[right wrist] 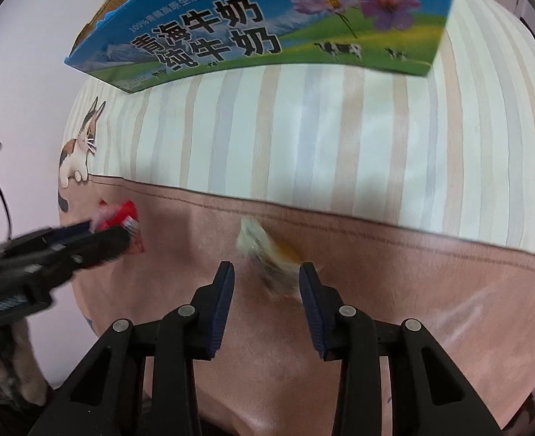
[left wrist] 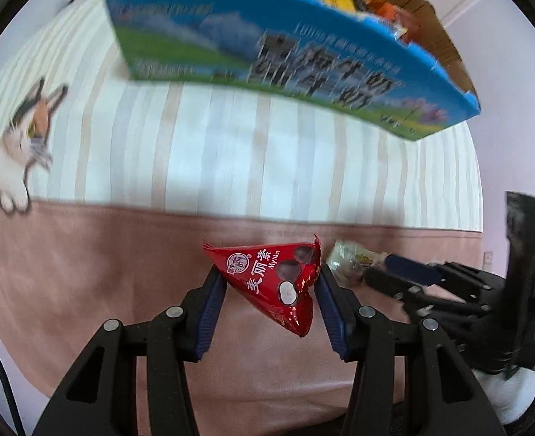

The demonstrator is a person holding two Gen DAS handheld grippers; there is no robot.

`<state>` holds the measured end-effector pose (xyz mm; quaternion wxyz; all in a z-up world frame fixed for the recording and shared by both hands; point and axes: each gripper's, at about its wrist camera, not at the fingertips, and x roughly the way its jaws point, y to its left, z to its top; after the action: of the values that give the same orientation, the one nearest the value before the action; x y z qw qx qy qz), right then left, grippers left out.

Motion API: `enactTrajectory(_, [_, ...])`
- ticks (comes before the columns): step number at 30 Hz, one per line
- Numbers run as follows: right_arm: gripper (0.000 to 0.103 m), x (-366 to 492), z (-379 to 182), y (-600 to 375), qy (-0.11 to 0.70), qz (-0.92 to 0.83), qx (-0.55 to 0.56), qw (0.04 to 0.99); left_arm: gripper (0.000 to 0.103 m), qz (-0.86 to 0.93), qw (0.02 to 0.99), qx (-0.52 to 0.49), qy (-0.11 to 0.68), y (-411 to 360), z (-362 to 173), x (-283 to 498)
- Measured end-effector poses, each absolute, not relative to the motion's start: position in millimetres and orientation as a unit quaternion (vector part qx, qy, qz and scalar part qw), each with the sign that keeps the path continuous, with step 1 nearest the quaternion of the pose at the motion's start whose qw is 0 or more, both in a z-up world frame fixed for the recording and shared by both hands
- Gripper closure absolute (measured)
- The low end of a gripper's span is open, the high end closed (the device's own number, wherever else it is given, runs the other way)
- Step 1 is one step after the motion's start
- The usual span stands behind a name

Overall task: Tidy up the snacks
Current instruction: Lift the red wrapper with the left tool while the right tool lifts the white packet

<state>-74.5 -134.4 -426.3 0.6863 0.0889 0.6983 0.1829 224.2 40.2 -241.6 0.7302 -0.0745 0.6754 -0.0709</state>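
- One red snack packet [left wrist: 280,283] is pinched between the left gripper [left wrist: 270,283] pads, lifted above the pink cloth [left wrist: 85,290].
- One pale snack packet [right wrist: 271,265] is clamped in the right gripper [right wrist: 266,283].
- One blue milk carton box [right wrist: 267,25], filled with snacks, is seen beyond.

The left hand-held gripper [left wrist: 270,283] clamps a red triangular snack packet [left wrist: 274,279] above the pink cloth [left wrist: 85,272]. To the right, the right hand-held gripper [left wrist: 376,270] grips a pale wrapped snack [left wrist: 347,259]. Far behind stands a blue milk carton box [left wrist: 267,47] holding snacks.

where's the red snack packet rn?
The red snack packet is clamped in the left claw, centre-bottom of the left wrist view, above the pink cloth, left of the right claw.
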Motion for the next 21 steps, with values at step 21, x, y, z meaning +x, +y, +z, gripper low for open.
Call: enactTrajectory(21, [0.058,-92.5,-472.0,-108.8,0.711,0.135,0.044,0.689,0.056,-0.091,0.684,-0.087,0.719,46.2,-300.1,224.6])
